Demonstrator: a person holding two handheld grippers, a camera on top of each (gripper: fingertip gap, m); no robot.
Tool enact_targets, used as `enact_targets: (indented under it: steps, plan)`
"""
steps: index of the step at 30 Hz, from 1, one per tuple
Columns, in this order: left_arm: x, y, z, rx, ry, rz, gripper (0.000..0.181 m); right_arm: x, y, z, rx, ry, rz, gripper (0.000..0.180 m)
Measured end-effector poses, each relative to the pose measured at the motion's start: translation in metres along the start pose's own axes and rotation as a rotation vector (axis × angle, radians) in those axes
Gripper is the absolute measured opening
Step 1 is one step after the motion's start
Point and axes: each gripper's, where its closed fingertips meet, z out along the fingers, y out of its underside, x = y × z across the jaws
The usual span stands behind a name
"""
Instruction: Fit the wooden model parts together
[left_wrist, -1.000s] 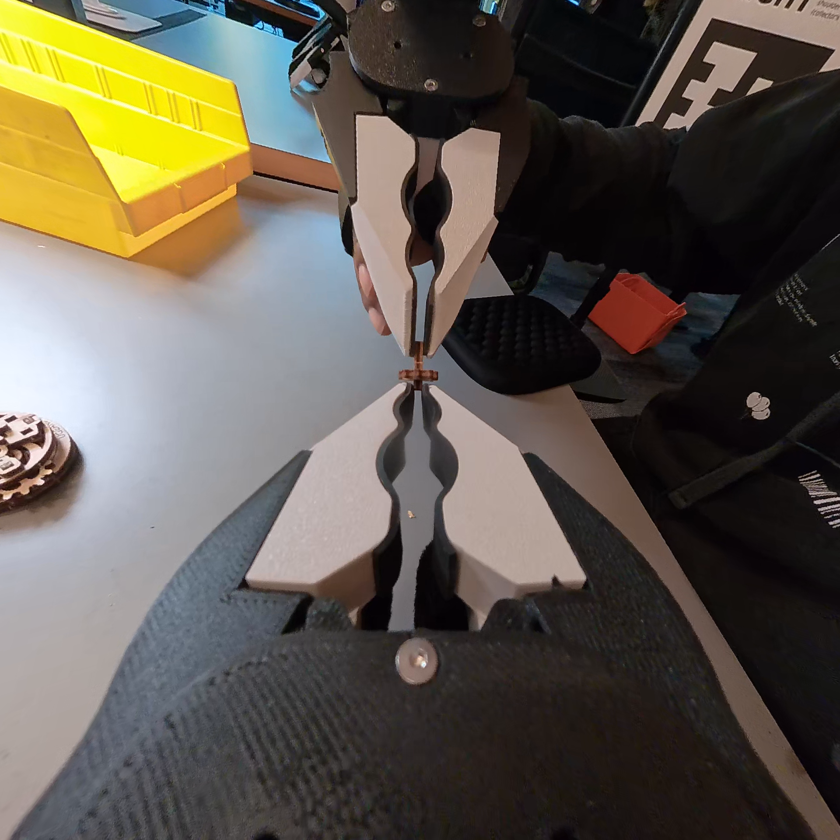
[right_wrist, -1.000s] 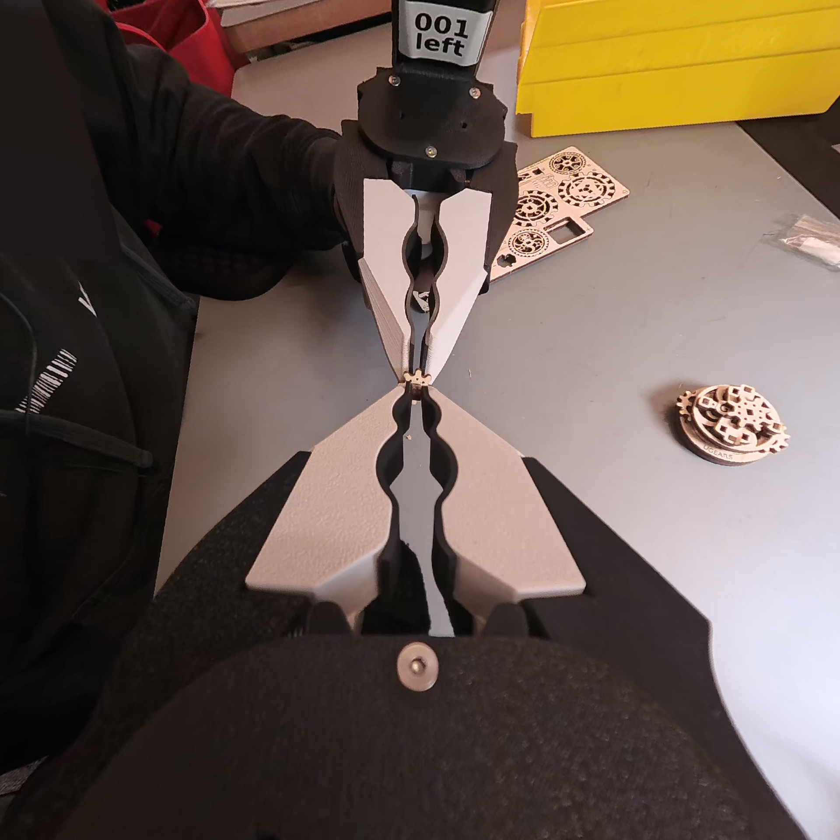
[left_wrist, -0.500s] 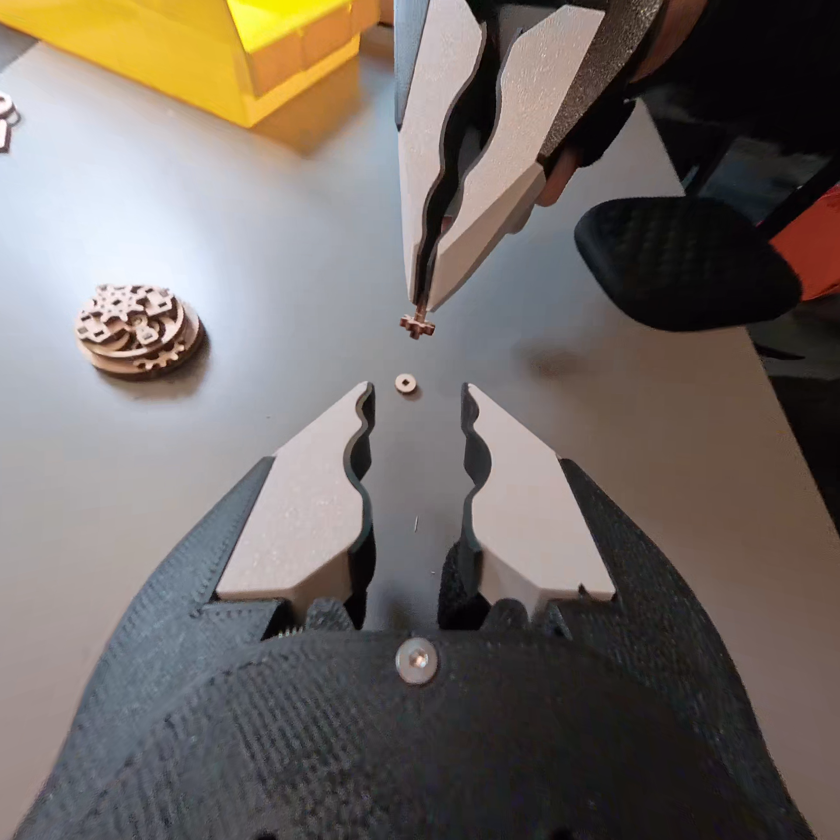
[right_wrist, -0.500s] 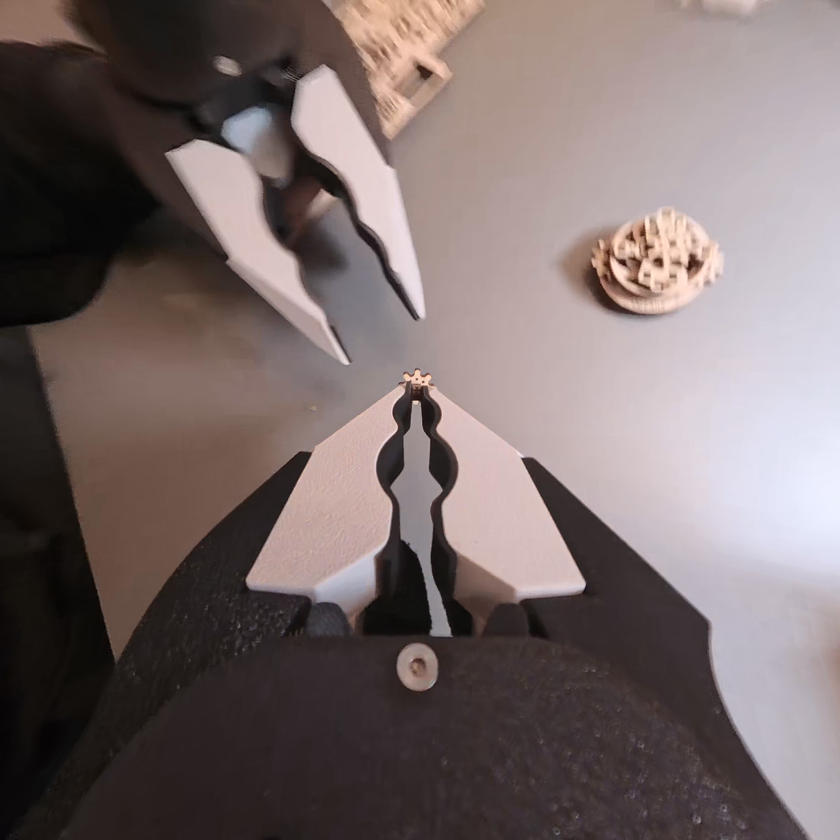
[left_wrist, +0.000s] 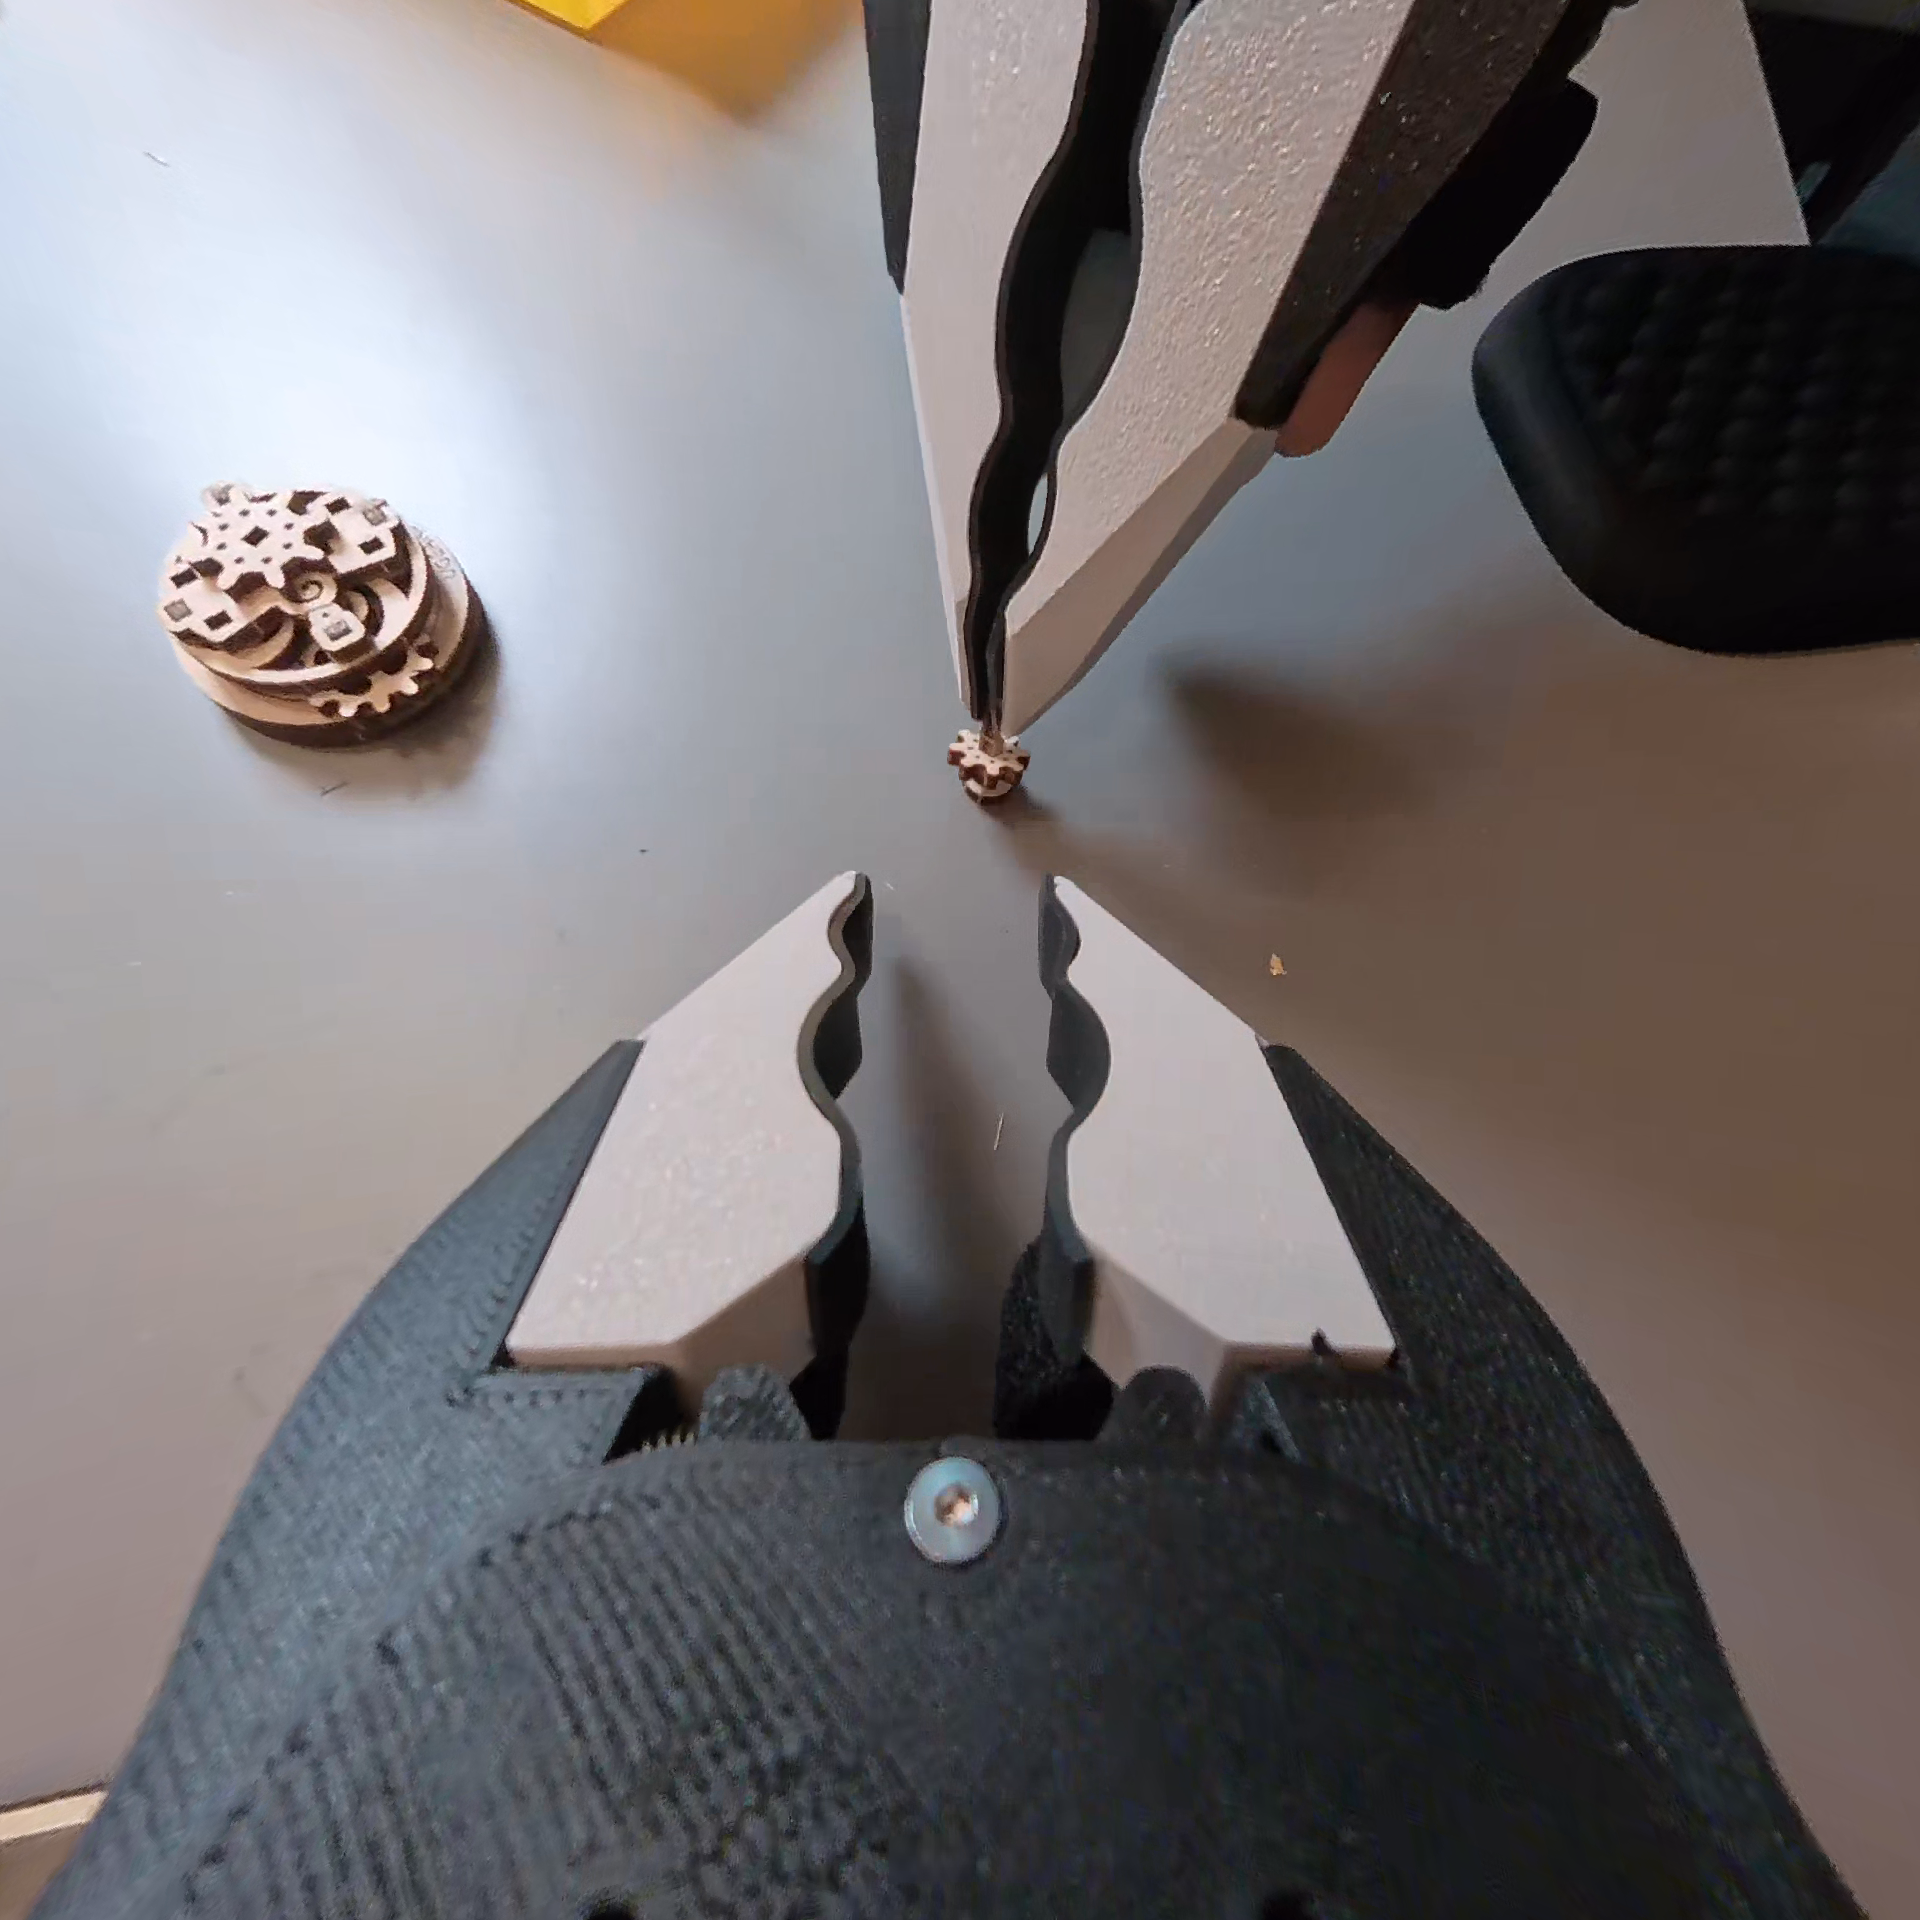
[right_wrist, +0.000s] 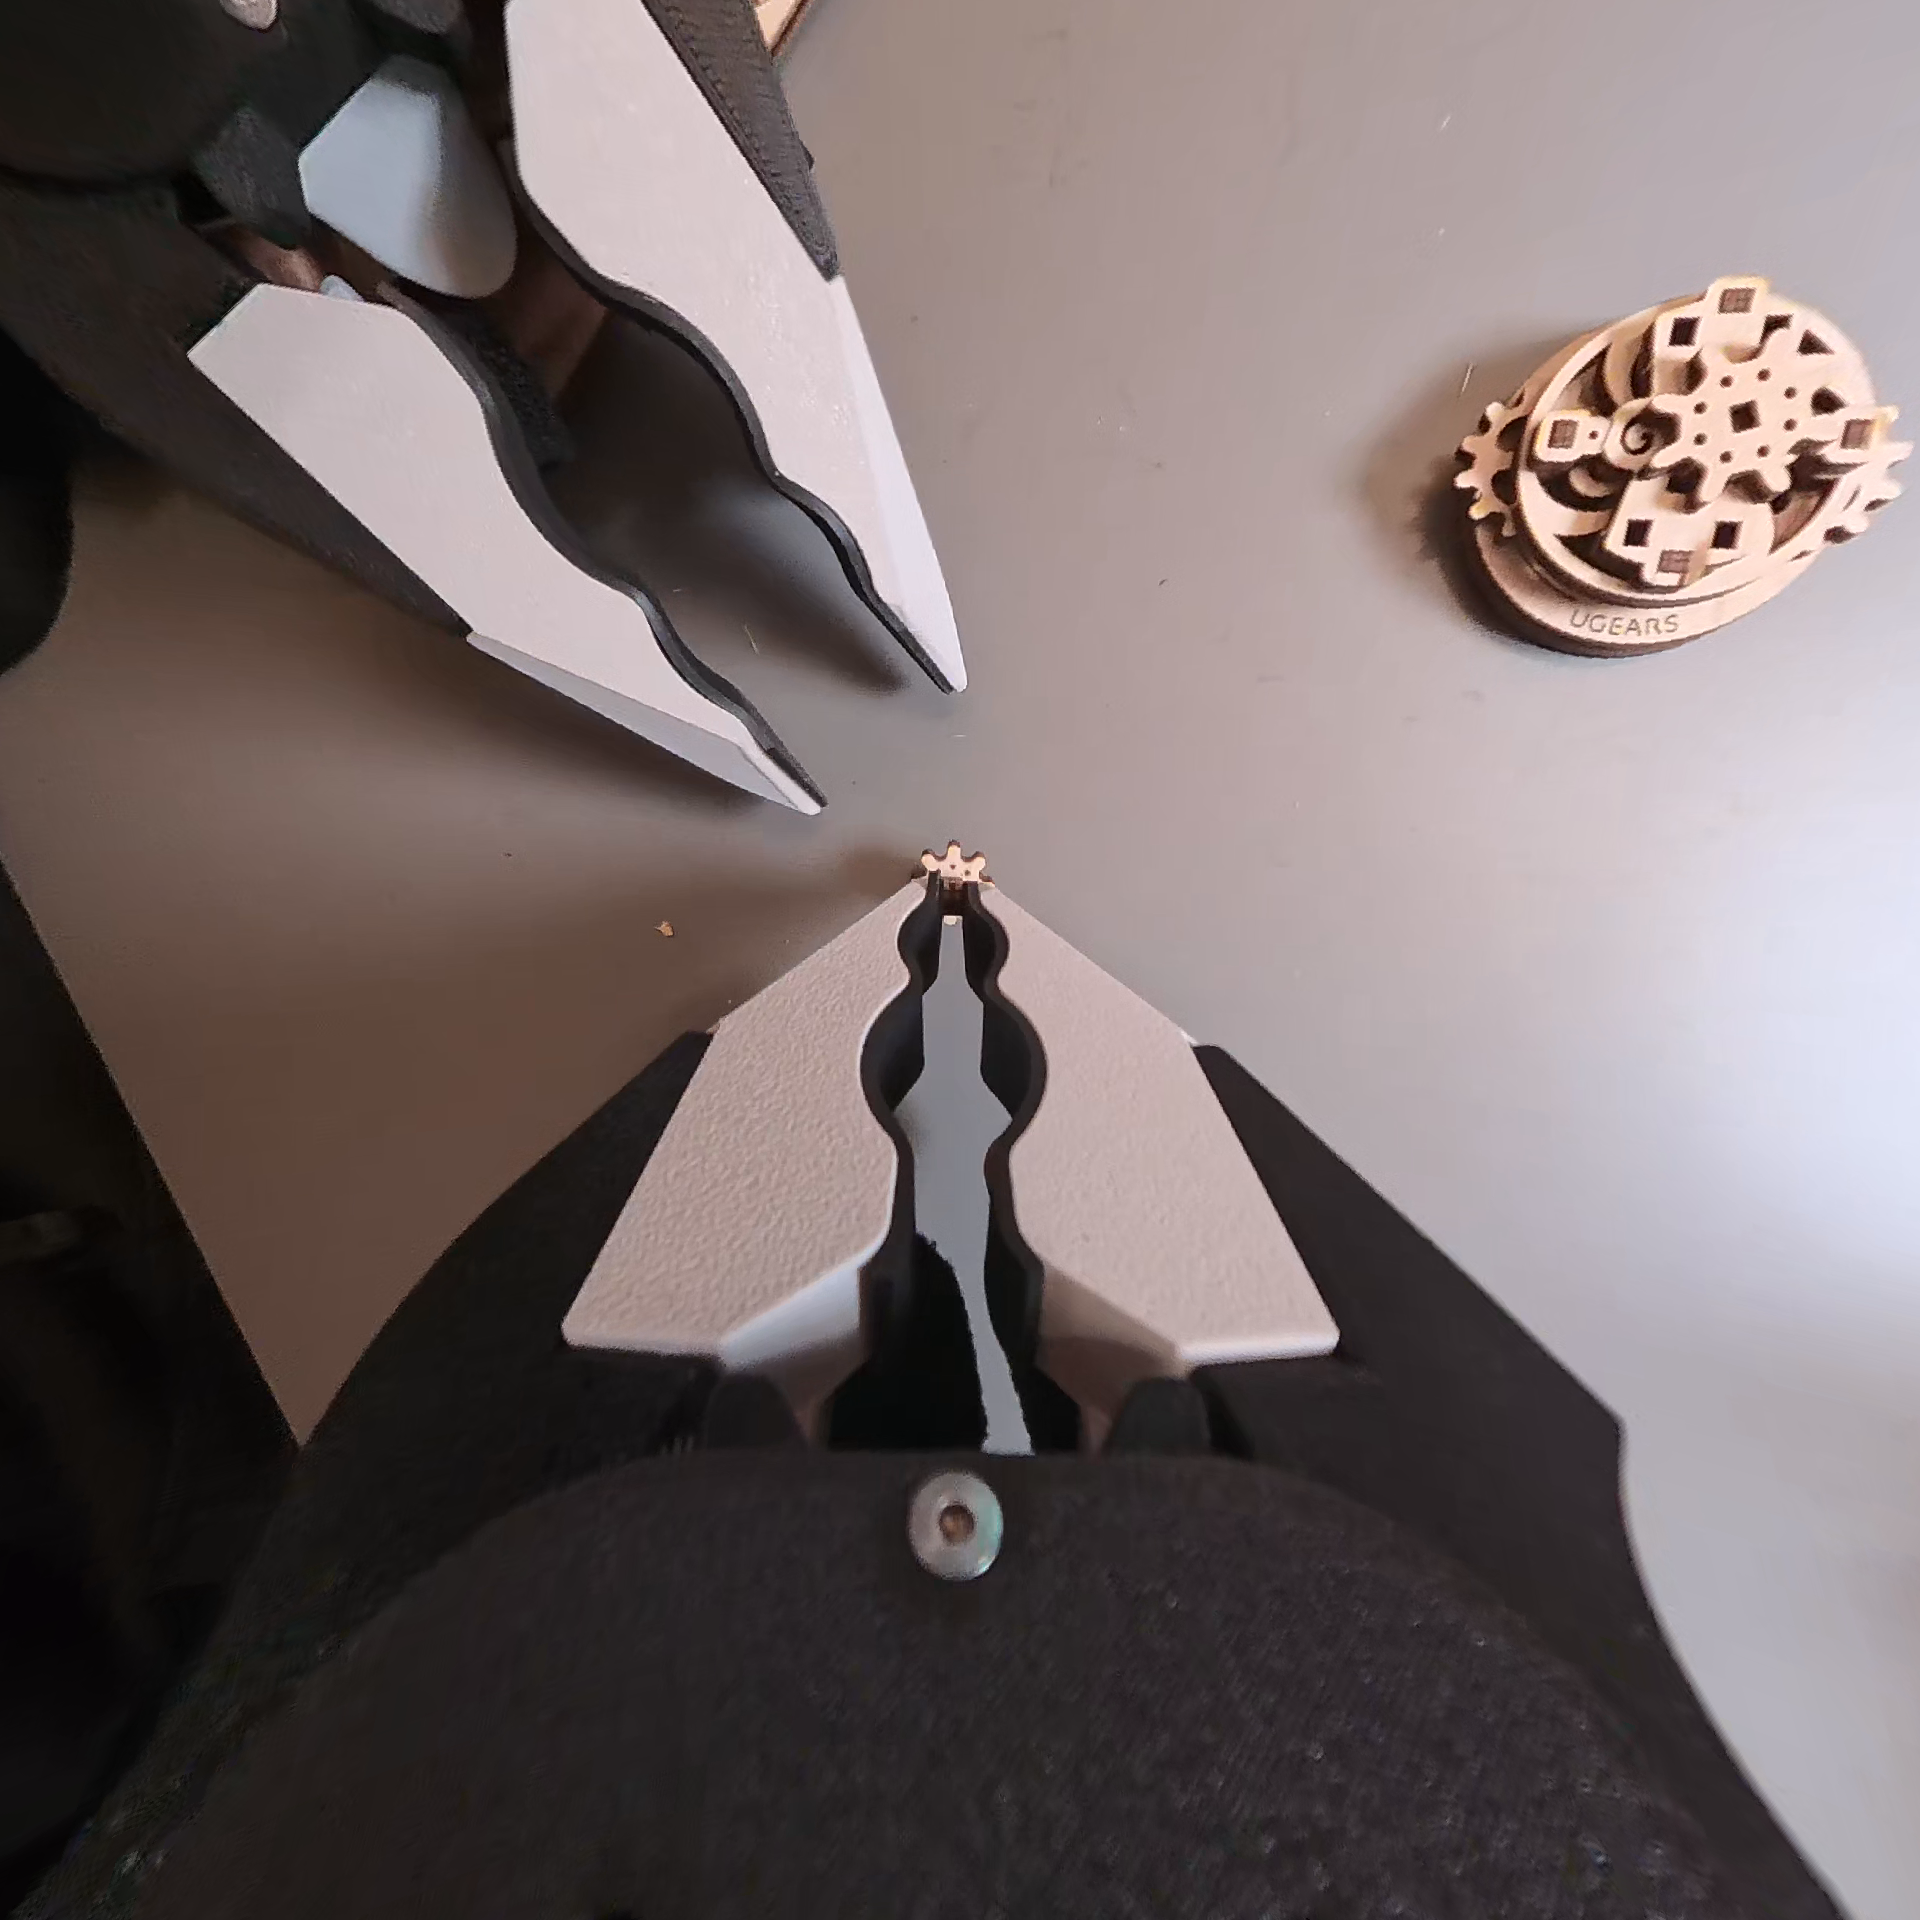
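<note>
My right gripper (right_wrist: 954, 896) is shut on the short pin of a tiny wooden gear (right_wrist: 956, 862). In the left wrist view it comes down from the top (left_wrist: 985, 717) and holds the gear (left_wrist: 987, 767) down against the grey table (left_wrist: 1455, 1039). A second thin wooden layer shows just under the gear. My left gripper (left_wrist: 956, 888) is open and empty, its tips a short way in front of the gear. It shows at the upper left of the right wrist view (right_wrist: 881, 740). A round assembled wooden gear model (left_wrist: 317, 613) lies apart on the table (right_wrist: 1683, 468).
A yellow bin corner (left_wrist: 665, 42) is at the far edge. A black padded chair armrest (left_wrist: 1714, 447) sits beyond the table's right side. A corner of a wooden parts sheet (right_wrist: 779, 16) shows at the top. Small wood crumbs (left_wrist: 1276, 966) lie on the table.
The grippers met tip to tip on the small part, then my left gripper opened and drew back. A small ring lay on the table; my right gripper lowered the gear onto that spot.
</note>
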Motion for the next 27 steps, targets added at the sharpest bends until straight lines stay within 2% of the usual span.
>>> enact_targets:
  steps: [1,27]
  plan:
    - [-0.0002,0.0002,0.0,-0.003,-0.002,-0.002,0.03,0.0003,0.0003,0.0006,-0.002,-0.005,0.008,0.001]
    - [0.0008,-0.0024,-0.0005,0.008,-0.001,-0.006,0.029,0.0013,0.0015,0.0004,-0.065,0.001,0.005,0.001]
